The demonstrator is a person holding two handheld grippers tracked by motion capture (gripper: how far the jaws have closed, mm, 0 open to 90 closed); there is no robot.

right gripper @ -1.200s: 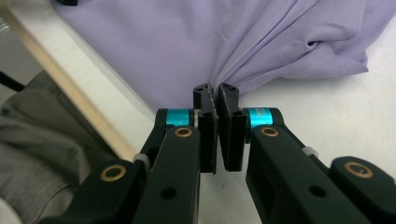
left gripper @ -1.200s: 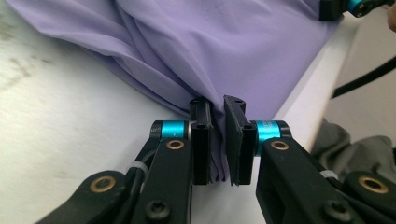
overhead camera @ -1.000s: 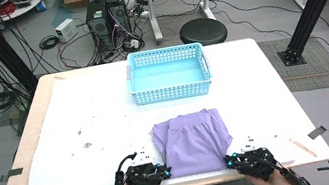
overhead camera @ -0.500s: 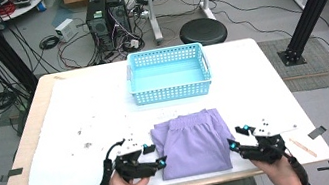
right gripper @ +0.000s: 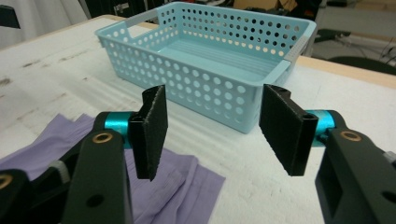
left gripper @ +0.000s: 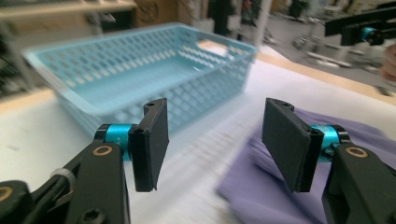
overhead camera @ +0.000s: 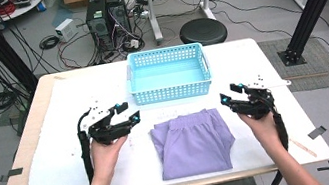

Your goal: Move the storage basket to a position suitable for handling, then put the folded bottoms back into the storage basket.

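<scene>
Person's forearms: coming in over the near table edge, one hand on each gripper, both held above the white table cover [overhead camera: 55, 176].
Folded purple garment: lying flat near the front edge, midway between the two hands, waistband end toward the basket [overhead camera: 193, 142]; neither gripper touches it.
Left gripper: hovering left of the garment [overhead camera: 128, 113], jaws spread with nothing between them; they have just been opening. In the left gripper view the gap frames the basket wall and the garment's blurred corner [left gripper: 280, 186].
Right gripper: hovering right of the garment [overhead camera: 231, 95], jaws spread and empty, likewise just been opening. Its own view looks past the garment's corner [right gripper: 177, 186] at the basket.
Light blue perforated plastic basket: just beyond the garment, apart from it, open side up [overhead camera: 172, 91].
Writing: none that I can read.
Beyond the table: round black stool [overhead camera: 203, 31], computer towers [overhead camera: 106, 16] and loose cables on the floor.
</scene>
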